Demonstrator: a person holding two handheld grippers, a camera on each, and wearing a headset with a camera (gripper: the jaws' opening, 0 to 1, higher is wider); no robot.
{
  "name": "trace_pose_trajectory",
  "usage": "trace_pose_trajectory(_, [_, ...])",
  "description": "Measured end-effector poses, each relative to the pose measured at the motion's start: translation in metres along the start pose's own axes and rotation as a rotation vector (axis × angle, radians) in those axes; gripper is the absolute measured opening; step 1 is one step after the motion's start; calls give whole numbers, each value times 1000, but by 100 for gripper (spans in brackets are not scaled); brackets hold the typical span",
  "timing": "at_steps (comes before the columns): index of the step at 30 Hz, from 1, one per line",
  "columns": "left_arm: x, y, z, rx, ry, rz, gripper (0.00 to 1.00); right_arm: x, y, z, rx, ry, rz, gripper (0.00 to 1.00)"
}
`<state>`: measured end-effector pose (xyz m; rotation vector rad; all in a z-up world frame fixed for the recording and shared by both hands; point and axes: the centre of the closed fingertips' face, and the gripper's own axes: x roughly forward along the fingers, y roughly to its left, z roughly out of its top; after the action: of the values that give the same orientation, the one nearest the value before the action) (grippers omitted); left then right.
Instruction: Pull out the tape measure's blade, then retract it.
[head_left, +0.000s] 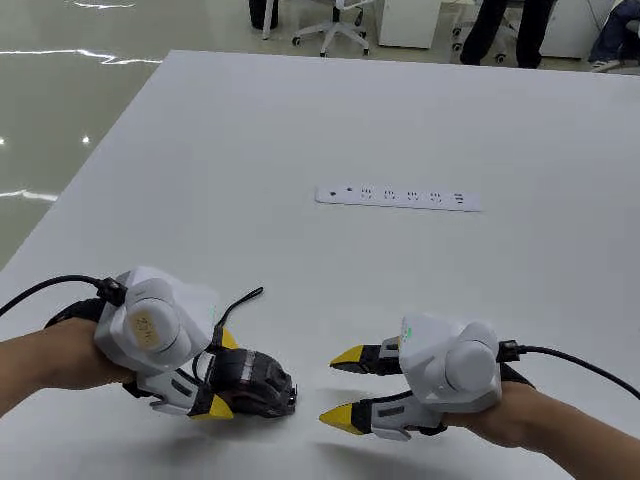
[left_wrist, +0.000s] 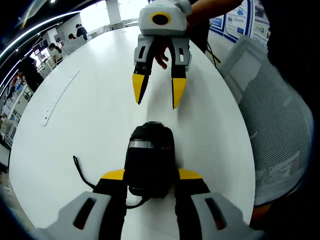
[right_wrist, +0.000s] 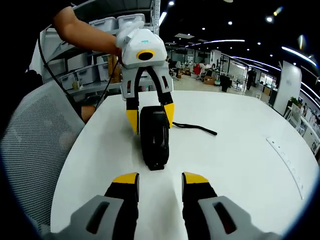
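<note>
Tape measure (head_left: 258, 383) lies on the white table (head_left: 420, 110), clamped at its sides by the left gripper (head_left: 222, 375), held low and level; right gripper (head_left: 340, 388) faces it nose to nose, near but apart, jaws spread and empty.

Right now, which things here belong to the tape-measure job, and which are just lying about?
Part of the job:
- tape measure, clamped in the left hand-held gripper
- right hand-held gripper, open, facing the tape measure

Just lying about:
- power strip, further back on the table
- chair, beyond the table's far edge
</note>
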<state>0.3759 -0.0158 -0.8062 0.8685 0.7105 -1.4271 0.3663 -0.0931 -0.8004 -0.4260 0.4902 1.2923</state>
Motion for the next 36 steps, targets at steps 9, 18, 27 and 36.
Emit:
trace_pose_trajectory(9, [0, 2, -1, 18, -2, -15, 28, 19, 2, 3, -8, 4, 23, 29])
trace_pose_trajectory(18, [-1, 1, -1, 22, 5, -27, 28, 31, 5, 1, -22, 21, 51, 24])
trace_pose_trajectory(27, [-1, 1, -2, 29, 19, -33, 28, 39, 6, 0, -59, 36, 55, 19])
trace_pose_trajectory(36, [0, 1, -3, 26, 22, -14, 27, 41, 7, -2, -68, 40, 62, 16])
